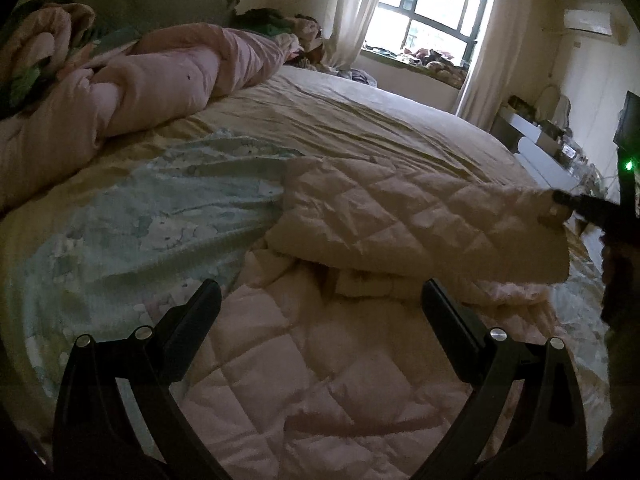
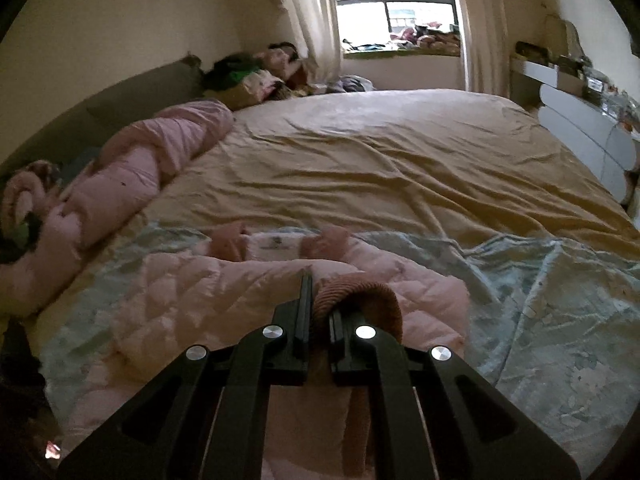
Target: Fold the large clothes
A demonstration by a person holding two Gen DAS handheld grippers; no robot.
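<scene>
A pale pink quilted jacket (image 1: 320, 380) lies on the bed, spread below my left gripper (image 1: 322, 300), which hovers over it open with nothing between its fingers. One sleeve (image 1: 400, 216) is lifted and stretched to the right. My right gripper (image 1: 560, 202) holds it by its end. In the right wrist view my right gripper (image 2: 320, 300) is shut on the sleeve's ribbed pink cuff (image 2: 360, 292), above the jacket body (image 2: 224, 292). The ribbed collar and white label (image 2: 276, 244) show just beyond.
The jacket lies on a light blue floral cloth (image 1: 140, 220) over a tan bed sheet (image 2: 380, 160). A rolled pink duvet (image 2: 140, 164) runs along the left side. Clothes are piled (image 2: 256, 72) near the window, and a white dresser (image 2: 580, 132) stands at the right.
</scene>
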